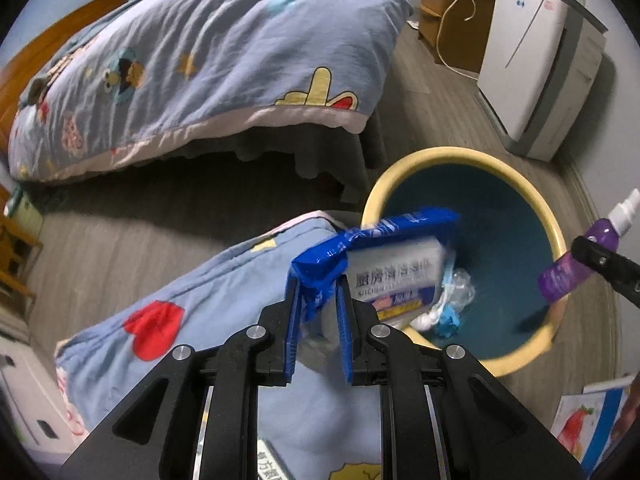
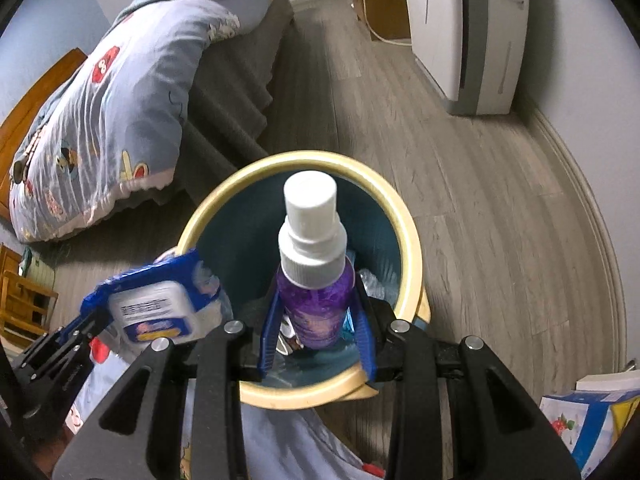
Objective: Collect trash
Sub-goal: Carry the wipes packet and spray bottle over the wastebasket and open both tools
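Note:
A round bin (image 1: 464, 156) with a cream rim and dark blue inside stands on the floor; it also shows in the right wrist view (image 2: 408, 224). Crumpled plastic and tissue (image 1: 448, 300) lie in it. My left gripper (image 1: 318, 280) is shut on the corner of a blue wet-wipes pack (image 1: 384, 256), held over the bin's left rim; the pack also shows in the right wrist view (image 2: 160, 300). My right gripper (image 2: 318, 320) is shut on a purple spray bottle (image 2: 316, 280) with a white cap, held over the bin opening. The bottle shows in the left wrist view (image 1: 580, 264).
A bed with a blue cartoon quilt (image 1: 208, 64) lies to the left, and a quilt corner (image 1: 208, 320) hangs beside the bin. A white appliance (image 1: 528, 60) and wooden cabinet (image 1: 452, 20) stand along the wall. A printed box (image 2: 588, 424) lies on the floor at right.

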A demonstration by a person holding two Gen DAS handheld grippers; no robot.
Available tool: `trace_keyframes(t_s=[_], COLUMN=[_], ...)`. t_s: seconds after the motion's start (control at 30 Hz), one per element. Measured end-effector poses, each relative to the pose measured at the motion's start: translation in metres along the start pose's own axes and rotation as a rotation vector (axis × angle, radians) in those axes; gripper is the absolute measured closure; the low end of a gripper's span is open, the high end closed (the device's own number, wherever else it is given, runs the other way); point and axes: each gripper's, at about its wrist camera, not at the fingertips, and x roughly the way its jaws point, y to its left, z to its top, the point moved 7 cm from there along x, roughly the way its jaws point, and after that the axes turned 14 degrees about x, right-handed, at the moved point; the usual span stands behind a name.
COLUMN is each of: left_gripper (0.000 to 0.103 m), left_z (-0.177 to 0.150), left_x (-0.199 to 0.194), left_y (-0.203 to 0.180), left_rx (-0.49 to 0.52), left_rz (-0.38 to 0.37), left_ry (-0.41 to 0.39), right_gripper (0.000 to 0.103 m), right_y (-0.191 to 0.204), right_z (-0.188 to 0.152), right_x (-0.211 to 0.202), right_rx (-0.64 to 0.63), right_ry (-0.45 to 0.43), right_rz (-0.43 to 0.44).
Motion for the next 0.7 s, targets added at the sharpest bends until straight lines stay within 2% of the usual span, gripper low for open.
trace_keyframes(t_s=[0.2, 0.33, 0.43, 0.5, 0.53, 0.67, 0.7], left_gripper=[0.085, 0.085, 0.085, 0.077, 0.068, 0.037, 0.034], left_z=[0.004, 0.007, 0.01, 0.012, 0.012, 0.015, 0.015], left_x=[0.006, 0.002, -0.001, -0.003, -0.003, -0.012, -0.014], left_y=[-0.014, -0.019, -0.024, -0.024, -0.023, -0.017, -0.016], left_rx=[0.024, 0.019, 0.053, 0.057, 0.054, 0.044, 0.043], left_rz=[-0.02, -0.049, -0.051, -0.058, -0.057, -0.046, -0.043], left_ry=[-0.013, -0.057, -0.086, -0.099, -0.103, -0.149, -0.156], right_gripper=[0.071, 0.071, 0.071, 0.071, 0.07, 0.05, 0.043], right_y=[-0.005, -0.005, -0.002, 0.001, 0.001, 0.005, 0.006], right_z=[-0.002, -0.003, -0.004, -0.003, -0.003, -0.002, -0.002], right_x=[0.009, 0.013, 0.014, 0.013, 0.013, 0.008, 0.007], right_rx=[0.01, 0.004, -0.003, -0.013, -0.018, -0.038, -0.042], right_ry=[0.022, 0.031, 0.035, 0.028, 0.026, 0.003, -0.003], right_rz=[-0.012, -0.012, -0.001, 0.0, -0.001, 0.003, 0.004])
